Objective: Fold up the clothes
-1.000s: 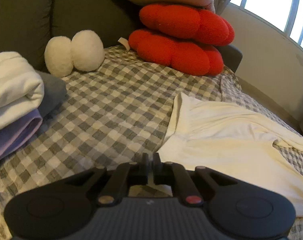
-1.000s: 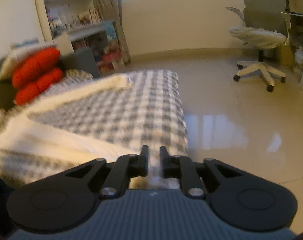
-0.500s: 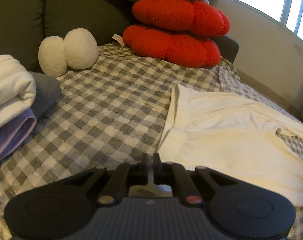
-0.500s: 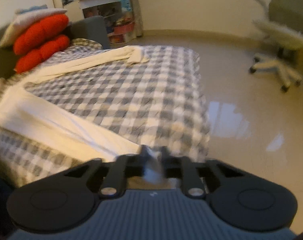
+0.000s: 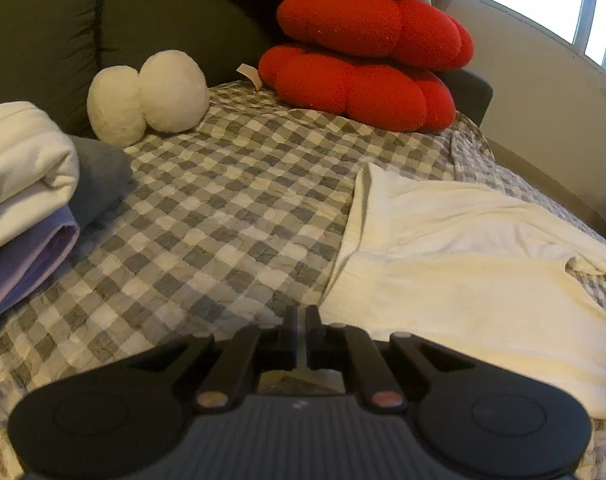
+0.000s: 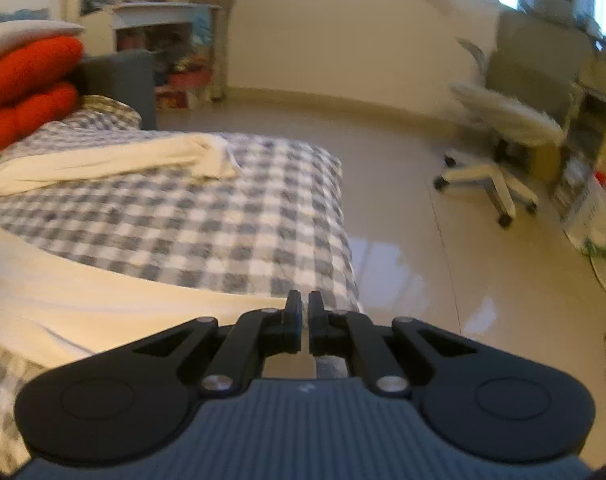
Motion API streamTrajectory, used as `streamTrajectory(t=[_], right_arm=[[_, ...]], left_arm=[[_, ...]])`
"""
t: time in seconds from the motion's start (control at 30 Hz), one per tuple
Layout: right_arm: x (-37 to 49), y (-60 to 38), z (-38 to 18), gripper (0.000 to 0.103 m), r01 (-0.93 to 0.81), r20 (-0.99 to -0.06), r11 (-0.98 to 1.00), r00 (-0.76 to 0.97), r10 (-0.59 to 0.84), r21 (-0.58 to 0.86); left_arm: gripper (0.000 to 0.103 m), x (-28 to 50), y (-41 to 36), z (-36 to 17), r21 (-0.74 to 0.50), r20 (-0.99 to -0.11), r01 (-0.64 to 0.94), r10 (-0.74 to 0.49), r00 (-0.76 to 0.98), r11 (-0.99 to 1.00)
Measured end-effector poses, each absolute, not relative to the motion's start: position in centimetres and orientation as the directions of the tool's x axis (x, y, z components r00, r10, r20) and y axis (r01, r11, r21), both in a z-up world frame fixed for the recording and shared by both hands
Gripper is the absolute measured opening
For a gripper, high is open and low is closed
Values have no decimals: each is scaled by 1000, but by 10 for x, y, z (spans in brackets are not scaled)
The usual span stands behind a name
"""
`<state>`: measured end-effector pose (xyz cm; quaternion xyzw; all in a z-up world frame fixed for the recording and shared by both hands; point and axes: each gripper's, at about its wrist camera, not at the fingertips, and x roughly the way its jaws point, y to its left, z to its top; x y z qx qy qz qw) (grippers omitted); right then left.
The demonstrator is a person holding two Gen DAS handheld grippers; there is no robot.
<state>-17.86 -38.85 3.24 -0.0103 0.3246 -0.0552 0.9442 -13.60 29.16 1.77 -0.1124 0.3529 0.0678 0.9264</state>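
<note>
From the left wrist, the left gripper (image 5: 301, 316) sits low over the checked cover (image 5: 223, 216), its jaws drawn nearly together at the near corner of the cream garment (image 5: 463, 264); whether they pinch the cloth cannot be told. The garment lies spread to the right, on the cover. A folded stack (image 5: 19, 192) of white, grey and purple sits at the left edge, two white plush balls (image 5: 147, 96) and red cushions (image 5: 367, 64) lie farther back. From the right wrist, the right gripper (image 6: 305, 312) has its jaws almost shut at the garment's (image 6: 83, 300) near edge, by the bed's corner; the grip is unclear. A swivel chair (image 6: 511, 136) stands on the glossy floor (image 6: 403, 184)
</note>
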Motion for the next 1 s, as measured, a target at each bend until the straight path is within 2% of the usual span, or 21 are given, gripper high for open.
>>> streamTrajectory(t=[0.07,0.1,0.13,0.2,0.27,0.4,0.47,0.5,0.53,0.6,0.63,0.7,0.83,1.0], right_arm=[[-184,-386,32,13,97,-609,995,787,-98,-36],[-188,-378,35,22,79,-595,995,798,-95,-53],[-192,-367,37,41,51,-579,995,810,-90,-84],[-200,-351,42,61,-32,-556,991,830,-45,-128],[-207,-337,46,61,-108,-552,984,834,12,-142],[-211,-328,48,61,-245,-576,968,799,172,-50],[-214,-318,42,61,-335,-603,940,762,237,-54],[-213,-312,37,58,-359,-621,931,745,244,-66],[-211,-305,33,44,-375,-641,924,728,243,-76],[-208,-301,26,22,-388,-670,918,704,234,-87],[-209,-301,25,18,-391,-670,916,704,236,-89],[-212,-302,29,1,-398,-666,913,707,238,-96],[-228,-303,38,0,-410,-647,902,725,234,-133],[-247,-305,44,0,-418,-638,893,736,226,-167]], left_arm=[[5,-139,294,20,-171,-665,-209,44,746,963],[5,-141,295,20,-176,-664,-212,44,747,961],[6,-141,297,20,-180,-664,-218,45,747,959],[6,-141,299,19,-185,-669,-234,52,741,955],[6,-140,298,18,-189,-671,-237,51,740,953],[7,-140,293,17,-191,-668,-217,35,743,957],[7,-139,290,14,-185,-672,-211,33,739,960],[7,-138,289,13,-179,-674,-210,35,738,961],[7,-137,288,12,-176,-675,-210,38,737,962],[7,-136,289,11,-179,-676,-212,37,736,961],[7,-136,290,11,-184,-677,-215,35,735,959],[6,-136,290,12,-186,-677,-217,35,735,958],[0,-141,287,17,-159,-671,-210,51,739,965],[0,-149,287,23,-164,-659,-214,55,750,963]])
